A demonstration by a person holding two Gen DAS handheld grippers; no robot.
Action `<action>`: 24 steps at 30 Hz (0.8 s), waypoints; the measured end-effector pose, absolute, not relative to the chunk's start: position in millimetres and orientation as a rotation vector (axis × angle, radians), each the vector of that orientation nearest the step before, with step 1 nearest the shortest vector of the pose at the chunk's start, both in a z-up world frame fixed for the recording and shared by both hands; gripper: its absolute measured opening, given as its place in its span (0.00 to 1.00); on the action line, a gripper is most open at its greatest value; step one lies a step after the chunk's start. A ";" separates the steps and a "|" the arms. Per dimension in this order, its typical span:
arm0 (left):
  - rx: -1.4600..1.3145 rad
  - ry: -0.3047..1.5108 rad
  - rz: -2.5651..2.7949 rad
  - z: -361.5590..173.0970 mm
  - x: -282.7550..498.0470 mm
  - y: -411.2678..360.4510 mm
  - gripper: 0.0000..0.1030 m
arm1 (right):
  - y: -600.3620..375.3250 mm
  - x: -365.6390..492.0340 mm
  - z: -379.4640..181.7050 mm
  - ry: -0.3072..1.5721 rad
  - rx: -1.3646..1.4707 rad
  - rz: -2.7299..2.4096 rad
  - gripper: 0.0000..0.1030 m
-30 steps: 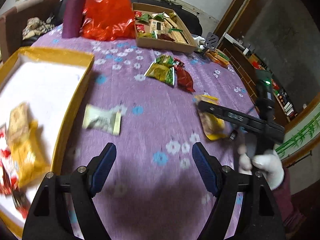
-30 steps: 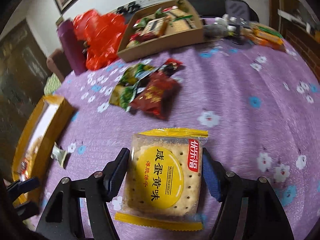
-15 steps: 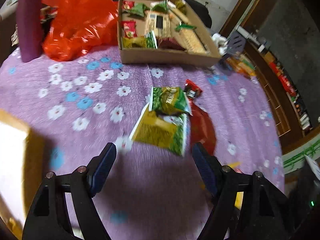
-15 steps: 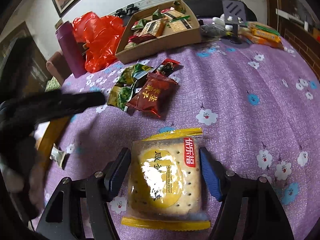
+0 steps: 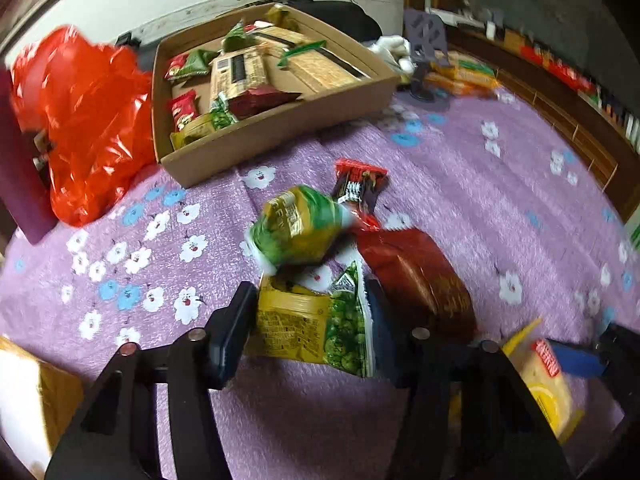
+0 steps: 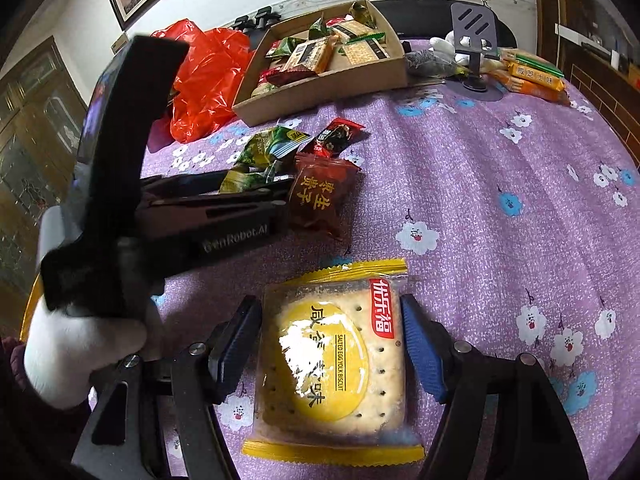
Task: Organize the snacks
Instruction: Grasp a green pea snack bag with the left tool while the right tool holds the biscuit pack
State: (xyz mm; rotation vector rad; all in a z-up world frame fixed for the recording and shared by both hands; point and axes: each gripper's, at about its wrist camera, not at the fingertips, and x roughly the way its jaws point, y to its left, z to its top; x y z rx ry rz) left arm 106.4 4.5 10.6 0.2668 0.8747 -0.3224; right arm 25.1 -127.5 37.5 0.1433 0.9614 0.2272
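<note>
Now, left wrist view: left gripper point(image 5: 310, 316) jaws apart, straddling yellow-green pea packet point(image 5: 316, 326) on purple cloth point(image 5: 500, 208), likely ready to close. Cardboard tray point(image 5: 280, 136) far behind.

Right wrist view: right gripper point(image 6: 332, 350) jaws flank egg yolk biscuit pack point(image 6: 334, 360); whether clamped, cannot tell.

Loose on the purple flowered bench point(image 6: 500, 168) lie five snack packets: one yellow salted egg yolk biscuit point(image 6: 340, 364), two green pea packets point(image 5: 316, 328) point(image 5: 298, 230), one dark red packet point(image 6: 320, 192) and one small red-and-black packet point(image 6: 336, 138). One cardboard tray point(image 6: 332, 80) near the far edge holds more snacks, too jumbled to count. Beside it are one red plastic bag point(image 6: 204, 80) and one phone stand point(image 6: 474, 40). Two tools point(image 5: 312, 328) point(image 6: 332, 356) are in view.
</note>
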 end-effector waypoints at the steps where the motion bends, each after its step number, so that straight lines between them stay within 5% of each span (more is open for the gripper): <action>1: 0.275 0.876 -0.329 11.7 104.2 5.0 0.49 | -127.0 24.8 37.6 0.960 0.140 0.224 0.69; 12: 0.136 0.855 -0.328 34.1 65.8 48.6 0.42 | -136.2 24.8 39.9 0.952 0.193 0.236 0.61; 15: 0.086 0.829 -0.337 45.9 45.0 64.8 0.42 | -138.7 23.8 42.3 0.937 0.229 0.272 0.41; 16: 0.065 0.821 -0.340 50.3 37.0 70.5 0.42 | -138.6 23.1 43.7 0.931 0.238 0.287 0.24; 18: 0.022 0.808 -0.345 57.2 24.6 80.3 0.42 | -136.1 22.1 46.0 0.919 0.233 0.309 0.22; 21: -0.040 0.780 -0.355 68.4 2.2 96.5 0.42 | -134.9 23.6 44.3 0.924 0.238 0.320 0.30; 23: -0.082 0.758 -0.358 75.4 -13.4 108.0 0.42 | -131.6 24.2 43.1 0.936 0.216 0.314 0.66; 24: -0.102 0.748 -0.358 77.6 -19.1 112.9 0.42 | -127.6 22.7 43.5 0.933 0.187 0.303 0.71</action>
